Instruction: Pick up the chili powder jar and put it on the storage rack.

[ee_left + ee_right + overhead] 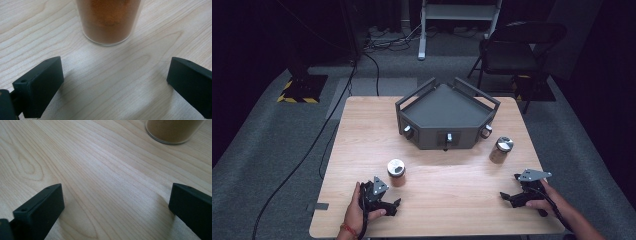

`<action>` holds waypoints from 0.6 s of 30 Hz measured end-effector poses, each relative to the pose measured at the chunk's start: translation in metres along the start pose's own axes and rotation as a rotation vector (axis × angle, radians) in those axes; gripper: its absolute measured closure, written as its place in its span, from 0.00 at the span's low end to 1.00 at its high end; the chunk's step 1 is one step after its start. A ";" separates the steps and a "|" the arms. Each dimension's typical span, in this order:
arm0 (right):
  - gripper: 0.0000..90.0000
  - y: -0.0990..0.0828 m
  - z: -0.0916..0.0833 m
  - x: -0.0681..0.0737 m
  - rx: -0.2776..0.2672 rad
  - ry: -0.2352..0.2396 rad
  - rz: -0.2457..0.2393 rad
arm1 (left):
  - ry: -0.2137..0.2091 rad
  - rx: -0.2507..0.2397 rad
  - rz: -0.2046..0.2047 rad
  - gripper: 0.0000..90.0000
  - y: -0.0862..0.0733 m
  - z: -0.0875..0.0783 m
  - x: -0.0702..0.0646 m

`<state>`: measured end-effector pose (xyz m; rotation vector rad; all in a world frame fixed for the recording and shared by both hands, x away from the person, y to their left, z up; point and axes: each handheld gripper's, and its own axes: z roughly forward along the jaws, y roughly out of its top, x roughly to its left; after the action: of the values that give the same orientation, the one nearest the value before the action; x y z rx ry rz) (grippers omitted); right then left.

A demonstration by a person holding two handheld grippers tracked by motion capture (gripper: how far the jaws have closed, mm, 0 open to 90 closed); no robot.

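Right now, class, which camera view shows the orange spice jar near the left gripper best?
The high view: the orange spice jar shows whole, silver lid included, standing on the table. The left gripper view shows just its lower glass body, cropped at the top.

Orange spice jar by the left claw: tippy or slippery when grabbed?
The orange spice jar tapers to a narrower base, so a high push could tip it. Its clear wall looks smooth, perhaps slippery and breakable. Filled with powder, probably heavy for its size.

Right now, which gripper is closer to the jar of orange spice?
Left. The left gripper sits just short of the orange spice jar, jaws open and pointed at it. The right gripper is far off across the table, close to the brown spice jar instead.
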<state>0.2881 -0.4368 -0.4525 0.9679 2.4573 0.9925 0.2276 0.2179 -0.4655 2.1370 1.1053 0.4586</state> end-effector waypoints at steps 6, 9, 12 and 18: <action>0.00 0.001 0.000 0.000 0.002 0.001 -0.002 | -0.002 -0.024 -0.009 0.02 0.001 -0.002 -0.001; 0.00 0.001 0.000 0.000 0.002 0.001 -0.002 | 0.005 -0.051 -0.017 0.02 0.000 -0.005 -0.002; 0.00 0.001 0.000 0.000 0.002 0.001 -0.002 | 0.009 -0.081 -0.025 0.01 0.001 -0.009 -0.002; 0.00 0.001 0.000 0.000 0.004 0.002 -0.002 | 0.009 -0.097 -0.011 0.01 0.007 -0.014 -0.004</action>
<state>0.2890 -0.4365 -0.4518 0.9666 2.4619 0.9889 0.2210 0.2174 -0.4511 2.0456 1.0768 0.5068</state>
